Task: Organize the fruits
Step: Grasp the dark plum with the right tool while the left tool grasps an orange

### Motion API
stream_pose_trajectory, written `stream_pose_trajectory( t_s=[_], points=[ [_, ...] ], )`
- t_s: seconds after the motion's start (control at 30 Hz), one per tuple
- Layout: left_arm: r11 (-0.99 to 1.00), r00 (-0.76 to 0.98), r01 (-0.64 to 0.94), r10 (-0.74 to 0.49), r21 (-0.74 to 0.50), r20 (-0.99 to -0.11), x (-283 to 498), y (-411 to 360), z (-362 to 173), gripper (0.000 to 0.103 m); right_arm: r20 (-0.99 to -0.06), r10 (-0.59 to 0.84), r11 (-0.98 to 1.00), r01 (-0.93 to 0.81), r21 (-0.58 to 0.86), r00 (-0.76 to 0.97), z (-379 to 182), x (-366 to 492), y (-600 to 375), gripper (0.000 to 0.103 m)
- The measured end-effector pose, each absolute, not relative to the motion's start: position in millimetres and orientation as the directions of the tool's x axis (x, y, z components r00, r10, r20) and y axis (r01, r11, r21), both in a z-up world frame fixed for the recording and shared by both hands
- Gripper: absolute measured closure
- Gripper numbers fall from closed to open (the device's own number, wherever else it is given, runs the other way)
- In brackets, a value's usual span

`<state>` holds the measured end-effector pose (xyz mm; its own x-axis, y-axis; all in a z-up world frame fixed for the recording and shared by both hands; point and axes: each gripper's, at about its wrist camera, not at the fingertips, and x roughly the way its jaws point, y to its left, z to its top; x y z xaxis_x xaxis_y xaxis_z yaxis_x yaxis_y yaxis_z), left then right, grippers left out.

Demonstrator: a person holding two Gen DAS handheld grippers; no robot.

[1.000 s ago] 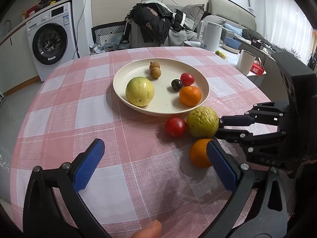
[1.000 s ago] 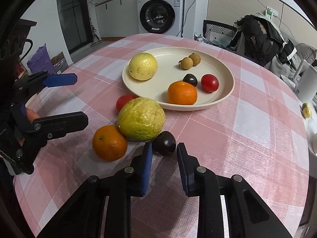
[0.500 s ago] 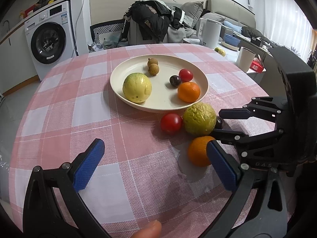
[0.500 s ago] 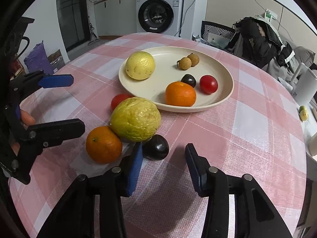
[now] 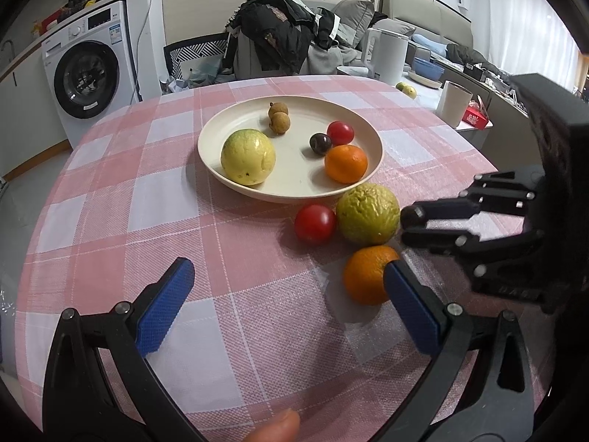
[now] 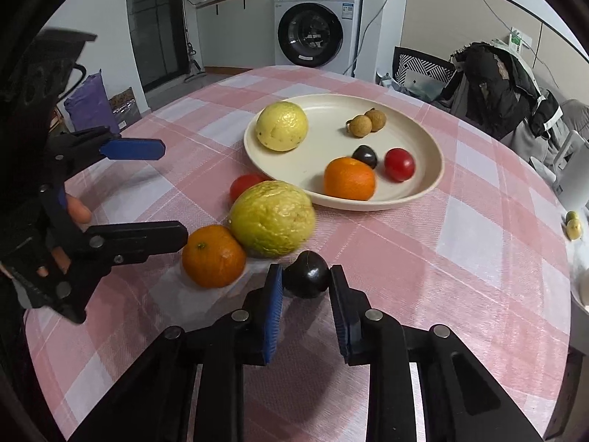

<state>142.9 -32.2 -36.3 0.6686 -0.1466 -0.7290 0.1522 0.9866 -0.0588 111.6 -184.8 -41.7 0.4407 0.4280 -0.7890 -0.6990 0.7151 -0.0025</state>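
The plate (image 6: 423, 191), cream and round, sits near the middle of a table under a pink and white checked cloth (image 6: 460, 258), and everything here is placed from it. On the plate lie a large yellow fruit (image 6: 281, 126) toward its left side, two small brown fruits (image 6: 366, 122) touching each other toward its far side, a small dark plum (image 6: 365, 156), a red tomato (image 6: 399, 164) just beside that plum, and an orange (image 6: 349, 178) close to the near rim. Off the plate, just in front of its near rim, lies a big yellow-green fruit (image 6: 271, 218) with wrinkled skin; a second tomato (image 6: 244, 186) peeks out behind it, next to the rim, and a second orange (image 6: 213, 256) touches the yellow-green fruit on the side away from the plate. Nearer to the camera than these, a second dark plum (image 6: 306, 274) sits between the blue pads of the right gripper (image 6: 306, 287), whose tongs are clamped on it from both sides; the plum is just beside the yellow-green fruit. The left gripper (image 5: 287, 294) hovers well in front of the plate with its tongs wide apart and nothing between them; its right pad (image 5: 410, 309) stands in front of the loose orange in the left wrist view. A fingertip (image 5: 274, 425) shows at the bottom of that view. Beyond the plate and the table stand a washing machine (image 6: 316, 25) and a chair heaped with dark clothes (image 6: 497, 84).
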Motion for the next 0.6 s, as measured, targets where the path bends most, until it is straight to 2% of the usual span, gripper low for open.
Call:
stream_pose_trajectory(
  t_s=[0.37, 0.53, 0.6],
  points=[
    [0.977, 0.626, 0.191, -0.197, -0.096, -0.755, 144.7, -45.6, -46.6, 0.001, -0.726, 0.476, 0.752, -0.657, 0.044, 0.496, -15.3, 114.3, -214.0, 0.077],
    [0.976, 0.611, 0.196, -0.194, -0.091, -0.767, 148.1, -51.4, -51.9, 0.001, -0.727, 0.484, 0.743, -0.667, 0.048, 0.487, -15.5, 113.6, -208.6, 0.077],
    [0.974, 0.603, 0.209, -0.200, -0.089, -0.772, 149.5, -55.0, -54.3, 0.010, -0.729, 0.483, 0.741, -0.670, 0.045, 0.485, -16.4, 113.2, -206.9, 0.077]
  ],
)
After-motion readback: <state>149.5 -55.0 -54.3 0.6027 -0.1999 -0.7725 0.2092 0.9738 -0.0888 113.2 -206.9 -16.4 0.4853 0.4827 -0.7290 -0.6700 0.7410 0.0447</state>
